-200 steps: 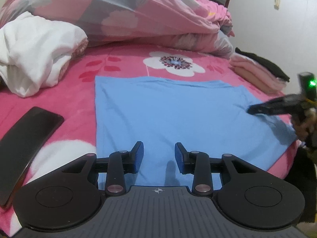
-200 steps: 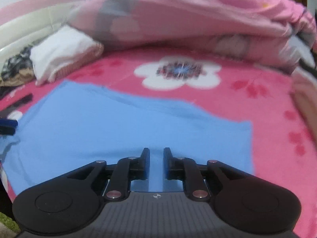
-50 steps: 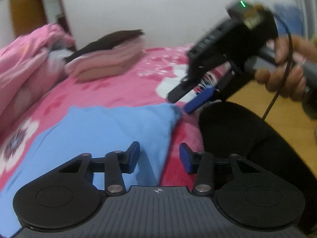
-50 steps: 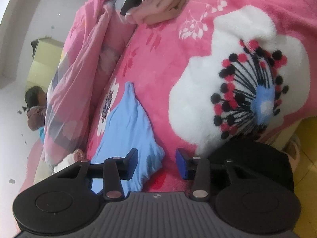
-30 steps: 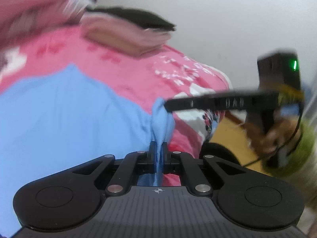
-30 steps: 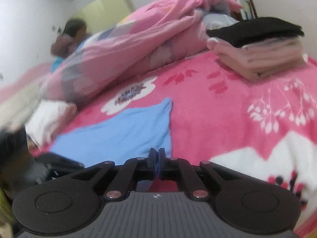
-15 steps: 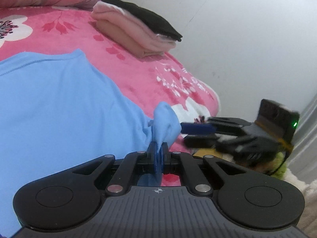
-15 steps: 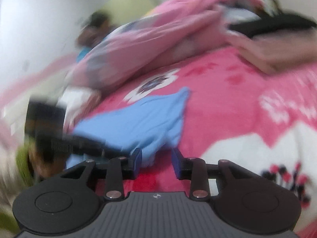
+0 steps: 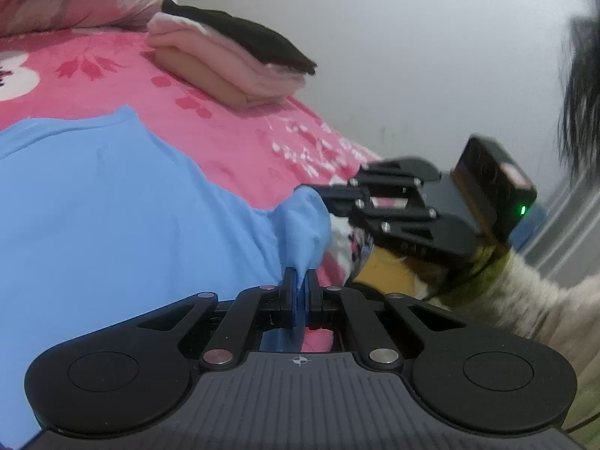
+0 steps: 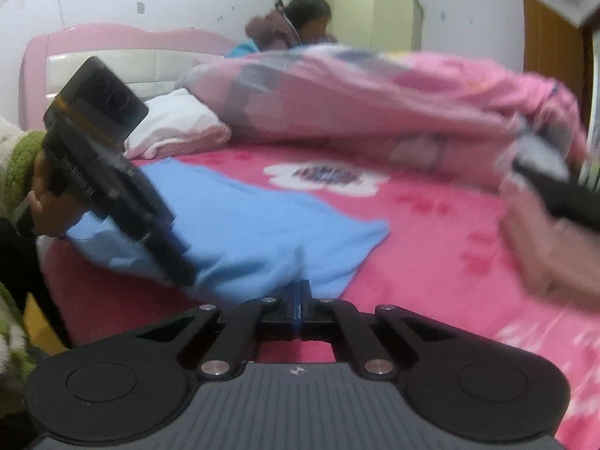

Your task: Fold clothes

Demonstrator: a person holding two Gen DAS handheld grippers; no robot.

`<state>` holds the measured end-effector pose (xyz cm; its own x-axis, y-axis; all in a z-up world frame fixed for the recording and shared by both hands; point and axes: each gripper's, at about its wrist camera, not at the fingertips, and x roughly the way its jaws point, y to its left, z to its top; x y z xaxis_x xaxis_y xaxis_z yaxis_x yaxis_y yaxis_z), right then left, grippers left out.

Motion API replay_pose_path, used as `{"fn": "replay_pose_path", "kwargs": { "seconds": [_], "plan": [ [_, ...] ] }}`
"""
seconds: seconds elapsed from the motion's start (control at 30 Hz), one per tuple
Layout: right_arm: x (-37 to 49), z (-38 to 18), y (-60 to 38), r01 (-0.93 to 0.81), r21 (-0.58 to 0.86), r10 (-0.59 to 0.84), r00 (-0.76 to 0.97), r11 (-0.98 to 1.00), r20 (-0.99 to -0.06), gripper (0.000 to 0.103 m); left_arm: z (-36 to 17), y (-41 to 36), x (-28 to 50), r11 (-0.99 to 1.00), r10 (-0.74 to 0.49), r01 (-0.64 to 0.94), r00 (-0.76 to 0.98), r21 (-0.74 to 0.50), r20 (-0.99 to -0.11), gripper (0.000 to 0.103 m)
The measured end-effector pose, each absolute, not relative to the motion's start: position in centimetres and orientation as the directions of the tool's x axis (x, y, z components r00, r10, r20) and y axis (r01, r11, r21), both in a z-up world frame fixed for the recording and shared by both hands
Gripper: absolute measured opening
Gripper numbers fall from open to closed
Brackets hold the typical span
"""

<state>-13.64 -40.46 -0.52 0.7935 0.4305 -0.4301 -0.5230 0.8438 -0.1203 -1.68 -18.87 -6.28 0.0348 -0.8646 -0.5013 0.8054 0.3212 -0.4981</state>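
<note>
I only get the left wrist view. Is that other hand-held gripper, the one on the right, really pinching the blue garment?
Observer: Yes. In its own view the right hand-held gripper is shut on the near edge of the blue garment.
Visitor: What's further up the bed?
Observer: A white pillow lies in front of a pink headboard.
Visitor: Is anyone else there?
Observer: A person sits beyond the bunched pink quilt.

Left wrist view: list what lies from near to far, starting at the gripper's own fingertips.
left gripper, shut on the blue garment → pink floral bedspread → folded stack of pink clothes topped by a black piece → white wall.
</note>
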Motion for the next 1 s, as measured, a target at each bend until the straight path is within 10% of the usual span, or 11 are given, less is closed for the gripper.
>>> {"fn": "replay_pose_path", "kwargs": {
  "seconds": [0.27, 0.4, 0.57, 0.7, 1.0],
  "plan": [
    [-14.0, -2.2, -42.1, -0.517, 0.029, 0.458, 0.729, 0.855, -0.508, 0.003, -6.6, -17.5, 0.2, 0.325, -0.893, 0.735, 0.032, -0.595, -0.448, 0.001],
    [-14.0, -2.2, -41.9, -0.565, 0.087, 0.532, 0.700, 0.821, -0.476, 0.042, -6.7, -17.3, 0.6, 0.335, -0.890, 0.726, 0.035, -0.601, -0.454, 0.001],
    [-12.4, -2.2, -41.9, -0.603, 0.181, 0.614, 0.664, 0.777, -0.426, 0.039, -6.9, -17.4, 0.4, 0.334, -0.887, 0.730, 0.030, -0.596, -0.461, 0.001],
    [-11.9, -2.3, -41.5, -0.640, 0.210, 0.660, 0.625, 0.739, -0.416, 0.003, -7.0, -17.3, 0.2, 0.328, -0.887, 0.731, 0.020, -0.598, -0.462, 0.001],
    [-14.3, -1.3, -38.1, -0.644, -0.281, 0.486, 0.740, 0.712, -0.465, 0.002, -6.4, -18.6, -1.8, 0.283, -0.877, 0.817, 0.007, -0.502, -0.481, 0.001]
  ]
}}
